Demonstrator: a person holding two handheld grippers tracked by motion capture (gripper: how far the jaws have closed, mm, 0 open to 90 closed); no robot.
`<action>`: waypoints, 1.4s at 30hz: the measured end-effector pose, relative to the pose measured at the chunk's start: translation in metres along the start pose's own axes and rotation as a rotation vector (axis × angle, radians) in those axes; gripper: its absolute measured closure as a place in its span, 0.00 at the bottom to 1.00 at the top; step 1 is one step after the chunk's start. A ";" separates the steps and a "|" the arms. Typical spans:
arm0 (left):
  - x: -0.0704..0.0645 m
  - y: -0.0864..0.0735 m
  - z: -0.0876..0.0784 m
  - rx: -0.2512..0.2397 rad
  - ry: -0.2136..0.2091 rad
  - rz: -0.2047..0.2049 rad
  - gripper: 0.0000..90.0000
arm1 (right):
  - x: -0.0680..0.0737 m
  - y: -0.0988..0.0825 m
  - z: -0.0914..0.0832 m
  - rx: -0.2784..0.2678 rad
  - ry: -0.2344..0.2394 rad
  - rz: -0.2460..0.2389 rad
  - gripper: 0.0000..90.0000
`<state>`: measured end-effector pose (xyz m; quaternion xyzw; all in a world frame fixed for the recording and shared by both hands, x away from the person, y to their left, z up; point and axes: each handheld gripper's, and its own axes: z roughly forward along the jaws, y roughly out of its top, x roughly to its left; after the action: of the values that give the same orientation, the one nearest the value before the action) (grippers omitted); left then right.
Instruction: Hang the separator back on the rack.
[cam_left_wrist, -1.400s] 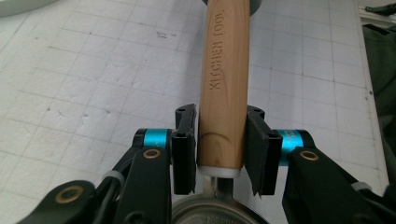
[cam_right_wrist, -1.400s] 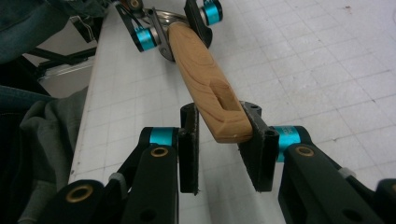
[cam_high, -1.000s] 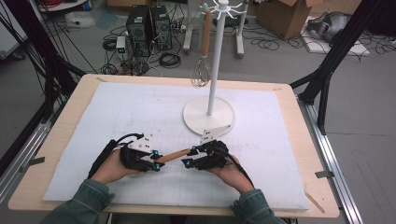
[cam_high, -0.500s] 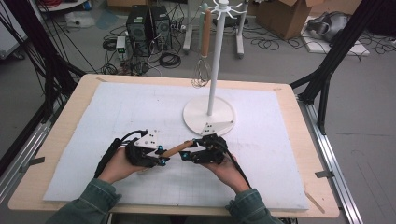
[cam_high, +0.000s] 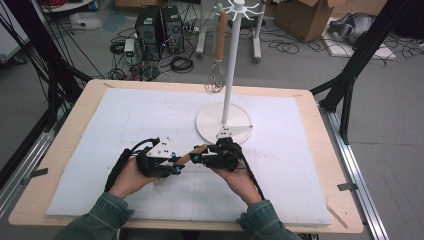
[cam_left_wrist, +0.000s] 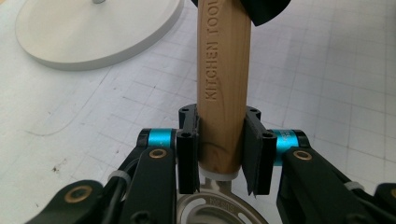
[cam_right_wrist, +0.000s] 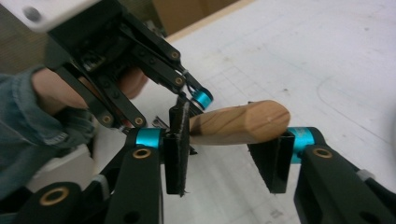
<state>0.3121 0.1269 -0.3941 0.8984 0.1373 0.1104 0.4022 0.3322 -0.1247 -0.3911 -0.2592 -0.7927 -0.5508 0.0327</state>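
1. Centrally, tabletop (cam_high: 310, 150) carried white stand (cam_high: 223, 124), whisk (cam_high: 216, 80) hanging from it.
2. Left hand-held gripper (cam_left_wrist: 219, 156) clamped on wooden handle (cam_left_wrist: 223, 84), just above the tabletop.
3. Right hand-held gripper (cam_right_wrist: 229, 161) just closing around handle's rounded end; pads apparently not yet pressing.

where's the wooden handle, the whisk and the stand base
wooden handle (cam_left_wrist: 223, 93), left gripper view, middle of the shaft by the lettering
whisk (cam_high: 215, 80), high view, its wire loops, hanging on the stand
stand base (cam_high: 210, 125), high view, bare left part of the white disc
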 end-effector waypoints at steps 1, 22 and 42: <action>0.001 -0.001 -0.001 -0.008 -0.013 -0.004 0.77 | 0.000 0.000 -0.001 0.000 0.015 0.003 0.70; 0.005 -0.002 -0.014 -0.101 -0.076 -0.052 0.76 | 0.012 0.009 0.005 -0.041 0.048 -0.066 0.73; 0.011 -0.007 -0.023 -0.172 -0.250 -0.087 0.73 | 0.022 0.026 0.001 -0.038 0.153 -0.154 0.79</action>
<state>0.3139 0.1503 -0.3834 0.8606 0.1147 -0.0085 0.4960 0.3249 -0.1086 -0.3618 -0.1551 -0.7948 -0.5850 0.0456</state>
